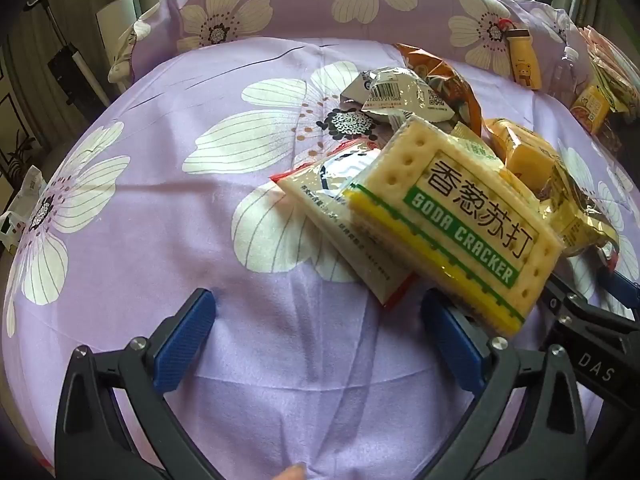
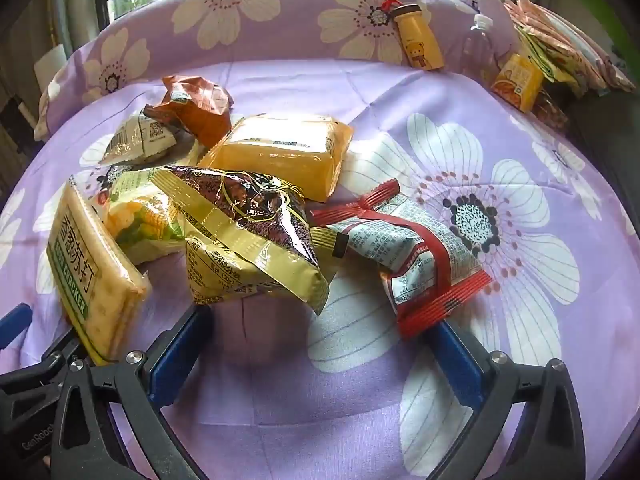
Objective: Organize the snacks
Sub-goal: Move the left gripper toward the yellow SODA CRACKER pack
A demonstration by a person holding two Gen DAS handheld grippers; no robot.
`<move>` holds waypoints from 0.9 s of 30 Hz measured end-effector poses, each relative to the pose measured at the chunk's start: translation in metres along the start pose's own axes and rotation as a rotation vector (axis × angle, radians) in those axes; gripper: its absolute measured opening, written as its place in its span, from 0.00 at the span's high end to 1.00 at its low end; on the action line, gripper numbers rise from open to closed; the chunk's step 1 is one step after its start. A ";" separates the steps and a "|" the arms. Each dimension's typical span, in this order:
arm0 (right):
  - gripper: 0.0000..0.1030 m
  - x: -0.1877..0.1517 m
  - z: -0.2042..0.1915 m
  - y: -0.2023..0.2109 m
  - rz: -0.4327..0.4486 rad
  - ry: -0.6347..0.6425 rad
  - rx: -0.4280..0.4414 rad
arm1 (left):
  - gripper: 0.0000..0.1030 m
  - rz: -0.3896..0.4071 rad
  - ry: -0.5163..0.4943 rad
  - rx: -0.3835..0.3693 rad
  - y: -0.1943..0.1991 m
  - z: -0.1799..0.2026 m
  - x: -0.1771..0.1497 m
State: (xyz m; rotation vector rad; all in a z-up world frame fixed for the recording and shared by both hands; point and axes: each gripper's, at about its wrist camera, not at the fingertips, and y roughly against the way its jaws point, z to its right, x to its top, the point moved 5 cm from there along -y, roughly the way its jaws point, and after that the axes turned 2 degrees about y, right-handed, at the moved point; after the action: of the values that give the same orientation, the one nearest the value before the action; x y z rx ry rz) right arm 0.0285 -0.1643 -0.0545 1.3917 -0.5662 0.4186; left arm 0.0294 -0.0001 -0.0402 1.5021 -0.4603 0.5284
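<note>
"SODA CRACKER" on green-banded cracker pack (image 1: 452, 220)

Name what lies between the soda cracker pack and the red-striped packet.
In the right wrist view, the gold-and-brown bag lies between the soda cracker pack and the red-striped packet.

Seen across both views:
- one soda cracker pack (image 2: 96, 264), lower left
- seven other snack bags (image 2: 256, 236), piled centre left
- one bear bottle (image 2: 420, 38), upper right
- one clear bottle (image 2: 478, 42), beside it
- one juice carton (image 2: 516, 82), upper right
</note>
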 end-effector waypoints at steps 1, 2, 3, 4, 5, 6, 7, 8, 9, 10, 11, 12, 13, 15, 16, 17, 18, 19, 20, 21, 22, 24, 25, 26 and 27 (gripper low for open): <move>0.00 0.000 0.000 0.000 0.000 0.001 -0.001 | 0.00 0.000 0.002 -0.003 0.000 0.000 0.000; 0.00 0.000 0.001 0.001 0.000 0.001 -0.001 | 0.00 -0.001 0.004 -0.006 0.000 0.000 0.000; 0.00 0.000 0.002 0.001 0.000 0.001 -0.001 | 0.00 -0.002 0.004 -0.004 0.000 0.000 0.000; 0.00 -0.001 0.002 0.001 0.000 0.002 -0.001 | 0.00 -0.003 0.003 -0.004 0.000 0.000 0.000; 0.00 -0.001 0.003 0.002 0.001 0.002 -0.002 | 0.00 -0.004 0.003 -0.004 0.000 0.000 0.000; 0.00 -0.001 0.004 0.002 0.001 0.002 -0.002 | 0.00 -0.004 0.002 -0.003 0.000 0.000 0.000; 0.00 -0.001 0.005 0.003 0.001 0.002 -0.002 | 0.00 -0.007 0.002 -0.003 0.000 0.000 0.000; 0.00 -0.002 0.006 0.004 0.001 0.003 -0.002 | 0.00 -0.005 0.001 -0.001 0.000 0.000 0.000; 0.00 0.001 0.002 0.002 -0.005 0.004 -0.006 | 0.00 -0.006 0.001 -0.002 0.000 -0.001 0.000; 0.00 0.002 0.004 0.004 -0.006 0.004 -0.006 | 0.00 -0.007 0.004 -0.005 -0.001 -0.002 0.000; 0.00 0.004 0.006 0.006 -0.005 0.004 -0.006 | 0.00 -0.005 0.004 -0.006 -0.001 -0.001 0.000; 0.00 0.005 0.007 0.009 -0.005 0.004 -0.006 | 0.00 -0.003 0.004 -0.007 -0.001 -0.002 -0.001; 0.00 0.007 0.010 0.011 -0.006 0.004 -0.006 | 0.00 -0.003 0.003 -0.006 -0.001 -0.002 -0.001; 0.00 0.009 0.011 0.013 -0.008 0.005 -0.007 | 0.00 -0.002 0.005 -0.009 -0.001 -0.003 -0.002; 0.00 0.009 0.010 0.012 -0.010 0.006 -0.008 | 0.00 -0.003 0.002 -0.003 -0.001 -0.001 -0.001; 0.00 0.010 0.010 0.011 -0.009 0.006 -0.008 | 0.00 -0.002 0.002 -0.003 -0.001 0.000 -0.003; 0.00 0.009 0.010 0.012 -0.010 0.006 -0.007 | 0.00 -0.004 0.002 -0.003 -0.001 0.000 -0.002; 0.00 0.009 0.011 0.012 -0.007 0.006 -0.008 | 0.00 -0.003 0.003 -0.004 -0.001 0.000 -0.002; 0.00 0.009 0.011 0.012 -0.009 0.007 -0.008 | 0.00 -0.004 0.004 -0.005 0.000 0.000 -0.003; 0.00 0.009 0.011 0.013 -0.008 0.006 -0.007 | 0.00 -0.004 0.003 -0.004 0.000 0.000 -0.003; 0.00 0.010 0.012 0.013 -0.009 0.006 -0.007 | 0.00 -0.003 0.002 -0.002 -0.001 0.000 -0.003; 0.00 0.011 0.012 0.013 -0.008 0.007 -0.007 | 0.00 -0.004 0.004 -0.004 0.000 -0.001 -0.003; 0.00 0.011 0.011 0.013 -0.008 0.007 -0.007 | 0.00 -0.004 0.004 -0.004 0.001 -0.001 -0.004; 0.00 0.011 0.011 0.014 -0.009 0.007 -0.007 | 0.00 -0.004 0.003 -0.003 0.000 0.000 -0.003; 0.00 0.011 0.012 0.014 -0.009 0.007 -0.007 | 0.00 -0.004 0.003 -0.003 0.000 0.000 -0.003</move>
State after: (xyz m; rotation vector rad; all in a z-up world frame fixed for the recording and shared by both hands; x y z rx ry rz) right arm 0.0278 -0.1746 -0.0356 1.3848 -0.5552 0.4137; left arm 0.0265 0.0002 -0.0418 1.4986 -0.4554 0.5265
